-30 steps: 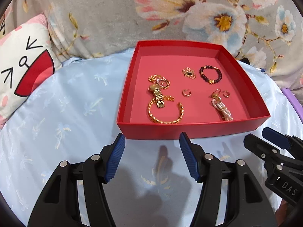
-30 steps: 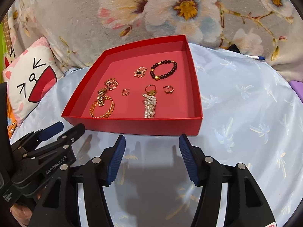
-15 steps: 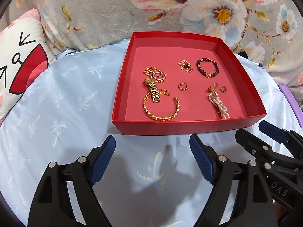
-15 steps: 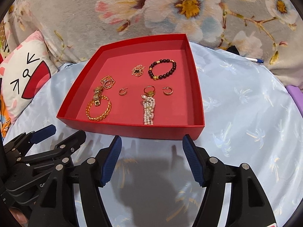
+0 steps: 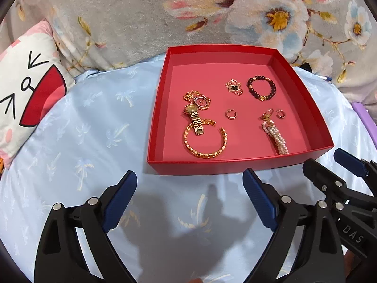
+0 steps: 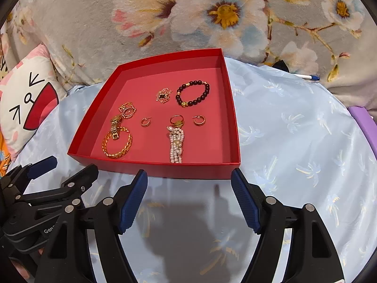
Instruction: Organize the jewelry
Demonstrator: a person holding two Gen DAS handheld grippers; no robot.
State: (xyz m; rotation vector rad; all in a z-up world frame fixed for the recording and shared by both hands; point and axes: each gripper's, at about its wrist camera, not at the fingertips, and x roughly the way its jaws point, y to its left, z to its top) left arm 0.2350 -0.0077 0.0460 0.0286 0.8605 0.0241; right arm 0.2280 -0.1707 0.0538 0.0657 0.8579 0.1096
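Note:
A red tray lies on a pale blue sheet and holds jewelry. Inside are a gold bangle, a gold watch, a dark bead bracelet, a pearl bracelet, a clover chain, a gold ring and two hoop earrings. My left gripper is open and empty, just in front of the tray. My right gripper is open and empty too, beside it; it also shows in the left wrist view.
A floral grey blanket rises behind the tray. A cat-face pillow lies at the left. A pen and a purple object lie at the right. Blue sheet spreads right of the tray.
Both grippers have pulled back a little from the tray and their jaws have opened wider. The jewelry has not moved.

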